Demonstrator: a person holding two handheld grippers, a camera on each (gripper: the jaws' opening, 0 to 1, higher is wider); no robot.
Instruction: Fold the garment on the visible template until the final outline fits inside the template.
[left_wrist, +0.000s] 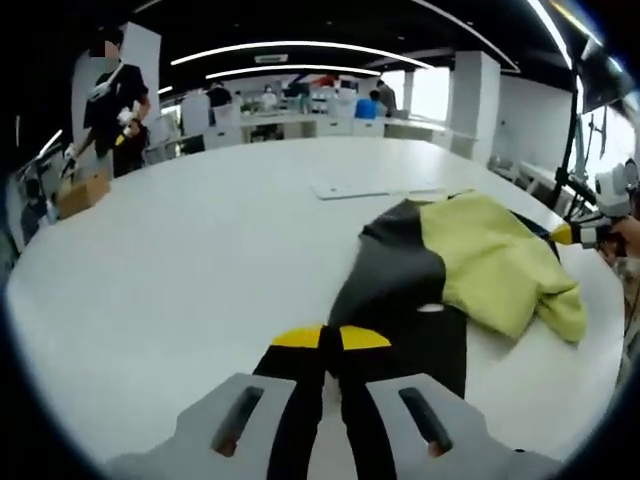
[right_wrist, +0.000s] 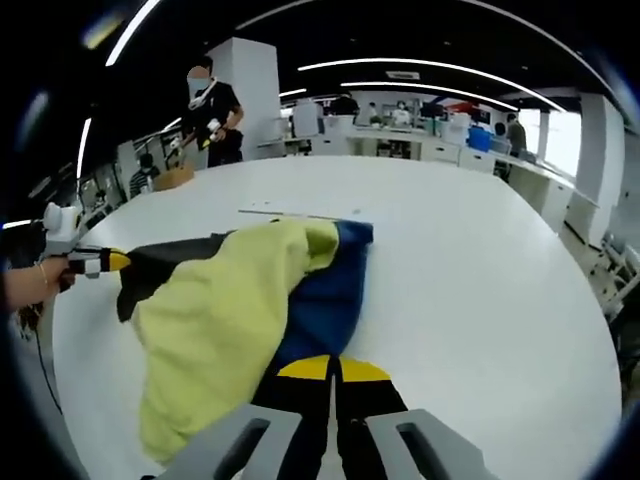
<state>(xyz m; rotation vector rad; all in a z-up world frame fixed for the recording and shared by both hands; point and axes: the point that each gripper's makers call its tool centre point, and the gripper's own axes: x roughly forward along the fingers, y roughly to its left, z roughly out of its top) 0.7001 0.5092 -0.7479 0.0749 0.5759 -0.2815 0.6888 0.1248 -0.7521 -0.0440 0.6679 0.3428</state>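
Note:
A garment lies bunched on the white table (left_wrist: 180, 280), pale yellow (left_wrist: 495, 265) over a dark part (left_wrist: 400, 290); in the right gripper view it shows yellow (right_wrist: 215, 320) and blue (right_wrist: 330, 295). My left gripper (left_wrist: 330, 338) is shut, its yellow tips pinching the dark fabric's near edge; it also appears as the left gripper (right_wrist: 112, 262) at the garment's dark corner. My right gripper (right_wrist: 333, 368) is shut on the blue edge, and shows as the right gripper (left_wrist: 562, 235) at the garment's far side. A thin flat template (left_wrist: 370, 188) lies just beyond the garment.
The round table's edge (right_wrist: 560, 400) curves close on the right. A person (left_wrist: 110, 105) stands past the table's far left with a cardboard box (left_wrist: 82, 192) nearby. Desks and more people fill the back of the room.

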